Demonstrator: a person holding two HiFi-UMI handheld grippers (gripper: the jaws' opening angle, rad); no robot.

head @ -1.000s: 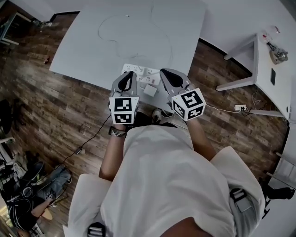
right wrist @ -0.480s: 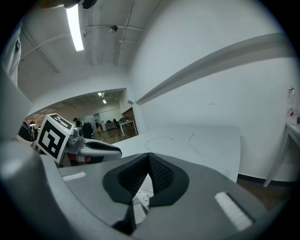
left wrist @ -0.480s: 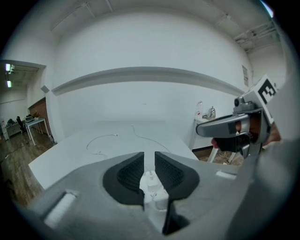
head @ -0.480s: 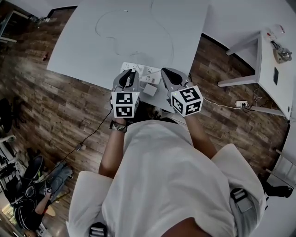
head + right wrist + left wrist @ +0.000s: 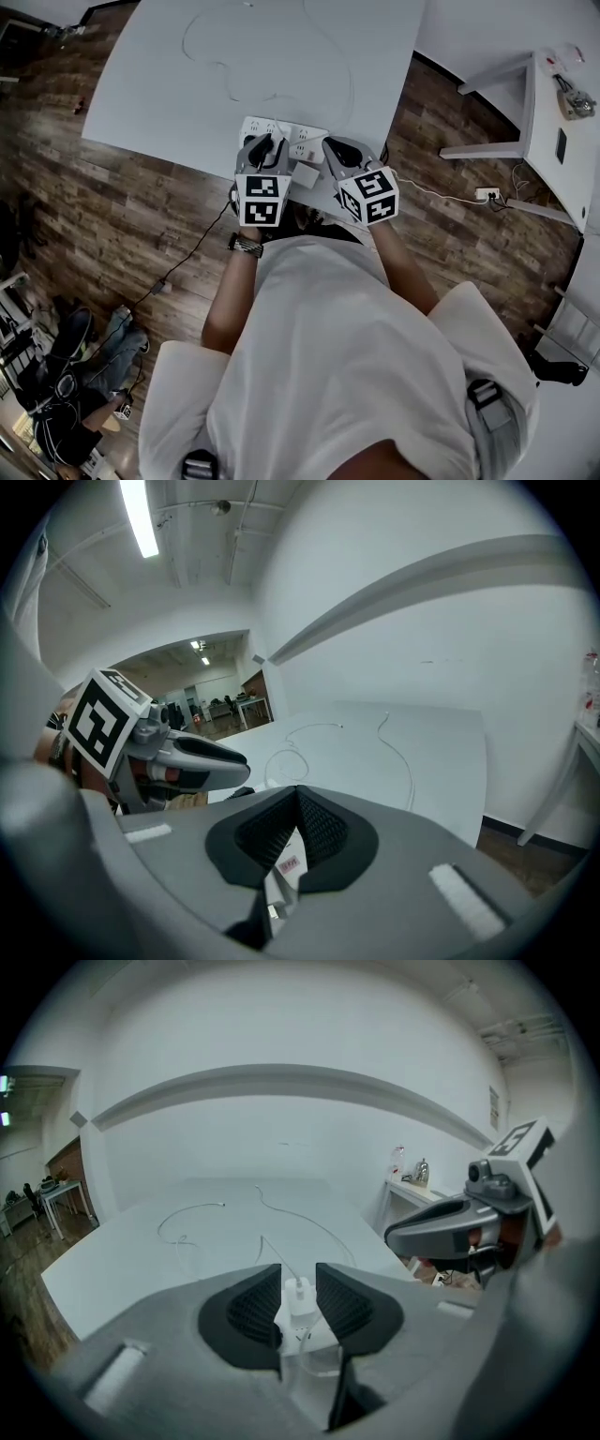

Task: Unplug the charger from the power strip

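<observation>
Charger (image 5: 298, 1299) plugged into power strip (image 5: 305, 145) at the desk's (image 5: 169, 103) near edge.
It is straddled, not pressed, by the opening left tool (image 5: 299, 1275); the right tool (image 5: 297, 795) is held closed alongside, a white cable (image 5: 312, 1222) trailing beyond.

1 power strip (image 5: 302, 141), 1 charger (image 5: 298, 1293), 1 cable (image 5: 192, 1207), 1 white block (image 5: 305, 175), 2 grippers (image 5: 272, 146) (image 5: 334, 150)

White table (image 5: 141, 112), wood floor (image 5: 84, 225), white side desk (image 5: 572, 178)
</observation>
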